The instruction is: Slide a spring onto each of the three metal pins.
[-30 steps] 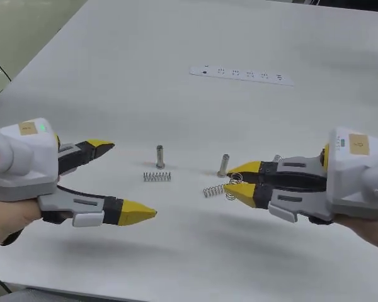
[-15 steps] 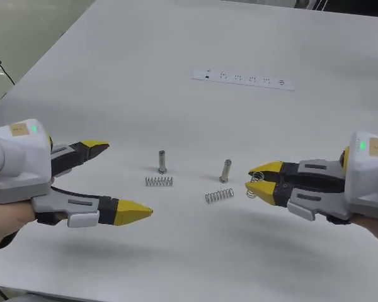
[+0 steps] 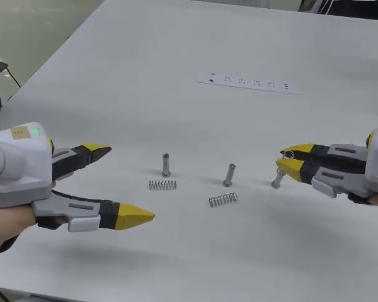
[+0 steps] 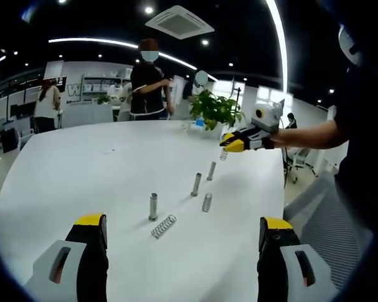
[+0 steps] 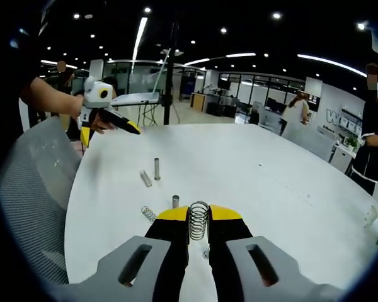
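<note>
— Moved rightward since a second ago, right gripper (image 3: 290, 162) now off the middle pin (image 3: 229, 175) and just above the rightmost pin (image 3: 278, 178).
— Pinching anything?
— Clamped on a spring (image 5: 198, 220), held just above and slightly right of that standing pin. Probably needs coil axis lined with pin axis, then lowering.
— Left gripper (image 3: 125, 182)?
— Spread wide, empty, well apart, far side of the pins.

Shiny metal pins (image 3: 166, 165) and wire springs (image 3: 162, 185) on matt white table (image 3: 145, 82)
</note>
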### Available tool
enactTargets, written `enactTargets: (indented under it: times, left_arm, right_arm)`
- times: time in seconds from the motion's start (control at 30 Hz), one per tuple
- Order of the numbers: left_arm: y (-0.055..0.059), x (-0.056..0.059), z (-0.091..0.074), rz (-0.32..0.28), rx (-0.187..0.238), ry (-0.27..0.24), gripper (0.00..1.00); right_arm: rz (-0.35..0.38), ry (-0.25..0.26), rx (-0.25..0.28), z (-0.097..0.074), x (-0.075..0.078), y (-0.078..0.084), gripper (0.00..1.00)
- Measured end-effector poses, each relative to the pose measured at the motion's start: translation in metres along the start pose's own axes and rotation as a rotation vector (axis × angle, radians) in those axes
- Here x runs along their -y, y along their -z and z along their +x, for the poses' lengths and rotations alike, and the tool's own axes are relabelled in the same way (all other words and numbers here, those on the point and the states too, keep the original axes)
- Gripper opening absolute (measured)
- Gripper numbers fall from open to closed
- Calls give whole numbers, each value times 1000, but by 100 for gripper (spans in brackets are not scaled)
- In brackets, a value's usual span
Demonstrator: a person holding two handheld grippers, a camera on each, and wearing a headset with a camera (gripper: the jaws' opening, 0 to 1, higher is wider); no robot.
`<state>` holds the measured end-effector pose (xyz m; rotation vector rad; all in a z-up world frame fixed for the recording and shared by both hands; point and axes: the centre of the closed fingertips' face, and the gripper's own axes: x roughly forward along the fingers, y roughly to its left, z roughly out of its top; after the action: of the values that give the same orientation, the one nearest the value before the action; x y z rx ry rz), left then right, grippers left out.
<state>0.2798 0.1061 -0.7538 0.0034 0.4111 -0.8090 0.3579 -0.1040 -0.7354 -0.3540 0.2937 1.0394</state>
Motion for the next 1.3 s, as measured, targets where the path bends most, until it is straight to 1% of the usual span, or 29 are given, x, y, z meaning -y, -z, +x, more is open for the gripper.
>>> enactTargets:
  times: [0.13,0.53,0.67,0.83,1.0,1.3]
  left_arm:
    - [2,-1,-1,-2,-4,-5,97]
    - [6,-2,-2,-8,-11,-8,97]
    - [7,-2,-2,-10,-10,-7,97]
    - [7,-3,-2,-10,-10,-9,96]
    - [6,-2,-2,-10,-8,-9,96]
    - [8,-3,-4,-11,-13,-13,95]
  right_arm:
    - [22,27,4,1,10,1,8]
    - [87,72,4,2,25,9,8]
    - [120,90,12,2,33,12,8]
    - [143,92,9,4,34,16,8]
    - [155,86,5,8,32,18,8]
    - [157,81,-12,11,30,25,8]
